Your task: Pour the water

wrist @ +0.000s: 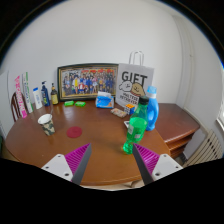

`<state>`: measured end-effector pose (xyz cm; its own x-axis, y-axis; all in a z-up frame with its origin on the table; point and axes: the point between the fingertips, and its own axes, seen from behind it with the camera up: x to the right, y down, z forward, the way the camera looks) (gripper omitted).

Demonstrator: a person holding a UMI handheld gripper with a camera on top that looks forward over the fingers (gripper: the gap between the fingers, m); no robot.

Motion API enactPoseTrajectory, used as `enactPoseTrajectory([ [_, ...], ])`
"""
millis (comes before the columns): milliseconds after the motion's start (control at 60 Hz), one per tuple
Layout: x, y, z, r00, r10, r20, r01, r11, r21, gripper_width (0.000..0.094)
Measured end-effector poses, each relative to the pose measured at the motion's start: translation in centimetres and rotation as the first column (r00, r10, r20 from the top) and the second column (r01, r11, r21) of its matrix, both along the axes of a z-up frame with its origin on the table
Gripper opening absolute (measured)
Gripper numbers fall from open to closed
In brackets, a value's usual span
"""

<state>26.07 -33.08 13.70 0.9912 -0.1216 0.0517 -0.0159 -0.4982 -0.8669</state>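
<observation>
White-walled room; a round wooden table (100, 150) carries everything, with a lower wooden cabinet (178, 122) off to its right. Landmark: the green bottle (137, 130), translucent, upright, cap apparently on, standing on the table just ahead of the right finger. Directly behind it and touching in view, a blue bottle (152, 108); behind both, a white gift bag (135, 84) printed "GIFT". Left of the green bottle, toward the back edge, a small blue cup (104, 99), then a framed group photo (87, 80) against the wall, with green lids or dishes (74, 103) before it. Further left: a red coaster-like disc (74, 131), a white mug (46, 122), and a cluster of spray and cleaning bottles (38, 96). Gripper (113, 161) spread wide, holding nothing; pink pads (72, 161) face inward, both fingers hovering above the near tabletop. The green bottle is not between them, it sits up against the right finger's line. Pose: gripper level, pointing forward across the table, low, approach height about mid-bottle. Step in hand, by my reading: reach and grasp the green bottle as the water source. To do it well, shift right until the bottle centres between the fingers, advance straight, close on the body below the shoulder, and avoid nudging the blue bottle behind. Receiving vessel is likely the mug or blue cup; cannot tell which.
</observation>
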Motion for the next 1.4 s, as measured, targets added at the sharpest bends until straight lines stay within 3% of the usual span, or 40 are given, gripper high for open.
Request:
enactPoseTrajectory([
  [350, 10.5, 10.0, -4.5, 0.998, -0.034, -0.043, 0.038, 0.995, 0.091, 0.082],
  [417, 10.6, 11.2, -5.8, 0.998, -0.035, -0.043, 0.039, 0.995, 0.087, 0.0754],
  [517, 10.9, 12.2, -6.5, 0.998, -0.043, -0.045, 0.048, 0.993, 0.107, 0.0531],
  [667, 10.8, 12.4, -6.5, 0.999, -0.052, -0.013, 0.053, 0.989, 0.135, 0.0392],
  [933, 10.2, 12.6, -4.5, 0.989, -0.091, 0.116, 0.076, 0.989, 0.127, 0.0345],
  [1167, 4.7, 15.7, 4.4, 0.901, -0.014, 0.434, -0.053, 0.988, 0.142, 0.0344],
  [1400, -5.7, 20.8, 10.0, 0.541, 0.097, 0.835, -0.22, 0.975, 0.03, 0.0343],
])
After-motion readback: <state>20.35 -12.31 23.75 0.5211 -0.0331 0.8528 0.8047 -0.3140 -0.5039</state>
